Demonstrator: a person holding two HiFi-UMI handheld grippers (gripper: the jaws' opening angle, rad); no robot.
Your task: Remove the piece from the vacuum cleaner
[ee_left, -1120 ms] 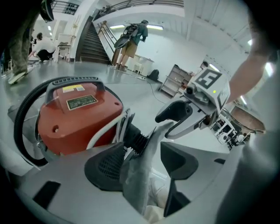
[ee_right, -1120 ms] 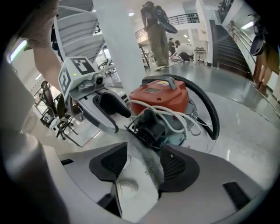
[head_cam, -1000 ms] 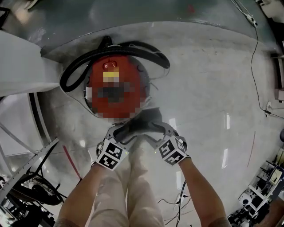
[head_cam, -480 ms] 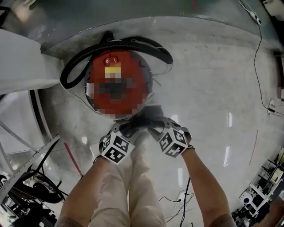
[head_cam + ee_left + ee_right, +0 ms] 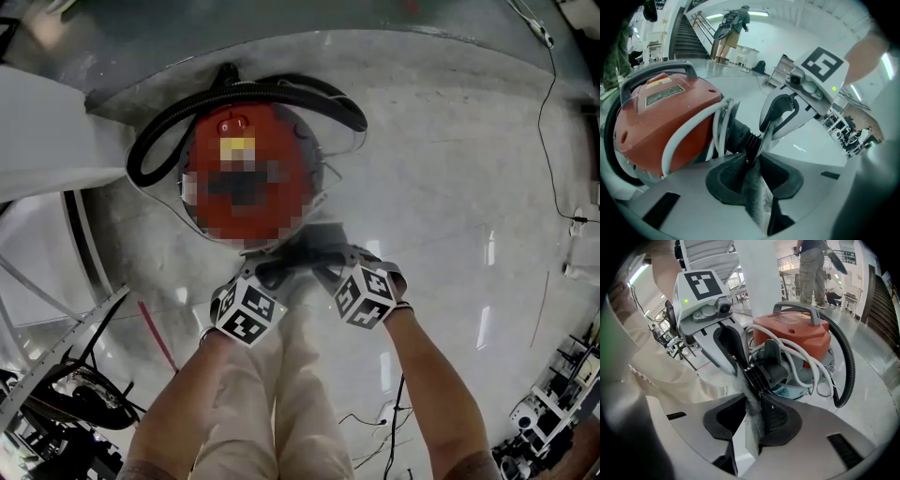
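The vacuum cleaner (image 5: 272, 141), a round red canister with a black handle on top, stands upright on the pale floor (image 5: 441, 187) near its curved far edge. A black hose (image 5: 848, 357) loops round it and a white cord (image 5: 806, 357) hangs at its side. The piece (image 5: 752, 418), a thin grey mesh-like strip, stands on edge at the black ribbed port (image 5: 764, 373) on the near side.

Label (image 5: 664, 93) on vacuum cleaner (image 5: 651, 133): print too small to read. Bystander (image 5: 813, 268) at 1 o'clock: upper body cut off by frame edge.
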